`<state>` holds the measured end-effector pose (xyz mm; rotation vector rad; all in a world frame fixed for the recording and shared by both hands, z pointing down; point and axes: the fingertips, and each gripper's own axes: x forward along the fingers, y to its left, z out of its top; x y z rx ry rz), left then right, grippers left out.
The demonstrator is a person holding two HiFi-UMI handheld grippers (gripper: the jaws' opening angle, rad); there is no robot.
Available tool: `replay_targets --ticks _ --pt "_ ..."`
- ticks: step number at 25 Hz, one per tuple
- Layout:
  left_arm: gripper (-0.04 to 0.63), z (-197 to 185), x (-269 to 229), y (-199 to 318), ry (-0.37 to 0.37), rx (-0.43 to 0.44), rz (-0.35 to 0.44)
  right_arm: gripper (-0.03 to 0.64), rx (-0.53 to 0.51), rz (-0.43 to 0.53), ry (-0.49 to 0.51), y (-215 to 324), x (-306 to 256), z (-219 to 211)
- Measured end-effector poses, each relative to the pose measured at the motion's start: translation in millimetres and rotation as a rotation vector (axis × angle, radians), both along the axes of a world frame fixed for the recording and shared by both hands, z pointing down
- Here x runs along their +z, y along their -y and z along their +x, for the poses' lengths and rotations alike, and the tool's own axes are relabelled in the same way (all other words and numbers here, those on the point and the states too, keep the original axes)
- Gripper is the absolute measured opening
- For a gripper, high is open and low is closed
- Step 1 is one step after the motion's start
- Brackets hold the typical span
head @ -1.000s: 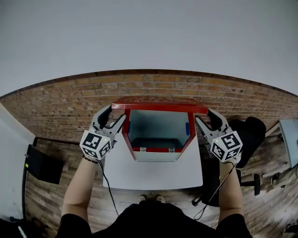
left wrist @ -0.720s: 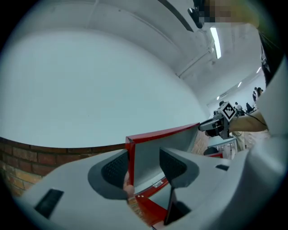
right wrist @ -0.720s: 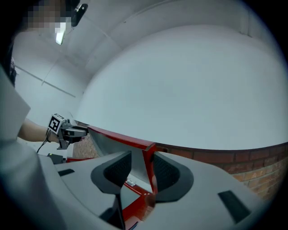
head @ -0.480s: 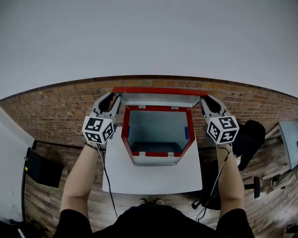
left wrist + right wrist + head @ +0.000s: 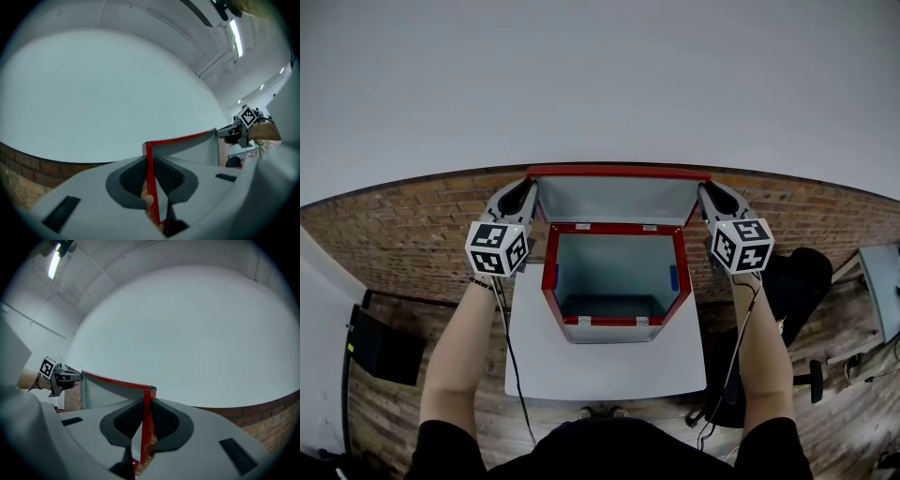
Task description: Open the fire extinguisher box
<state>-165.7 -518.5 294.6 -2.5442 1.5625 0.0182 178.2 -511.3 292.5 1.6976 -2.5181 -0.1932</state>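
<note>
Holding the lid by both side edges

My left gripper (image 5: 151,176) and right gripper (image 5: 146,420) had just closed, each pinching a red side edge of the raised lid (image 5: 614,199). The fire extinguisher box (image 5: 549,272) stood open toward the table's (image 5: 609,370) far edge.

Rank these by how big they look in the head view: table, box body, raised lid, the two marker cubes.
1. Table
2. Box body
3. Lid, standing up, so it looks shallower than the box body
4. Left cube and right cube: they look alike, so tied
</note>
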Motion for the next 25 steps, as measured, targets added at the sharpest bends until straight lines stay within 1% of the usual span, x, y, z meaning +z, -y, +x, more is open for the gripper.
replay_targets --ticks 6,13,20,25 --pt "0.097 1 -1 20 -0.003 -0.008 -0.044 0.066 0.01 -0.016 -0.017 23 -1 0" --pt "0.097 3 1 34 -0.001 -0.02 -0.073 0.066 0.023 -0.027 -0.014 43 2 1" --pt "0.097 3 1 35 -0.003 -0.016 -0.073 0.064 0.029 -0.051 0.003 50 3 2" --pt "0.097 3 1 36 0.003 -0.037 -0.076 0.066 0.022 -0.041 0.008 50 3 1"
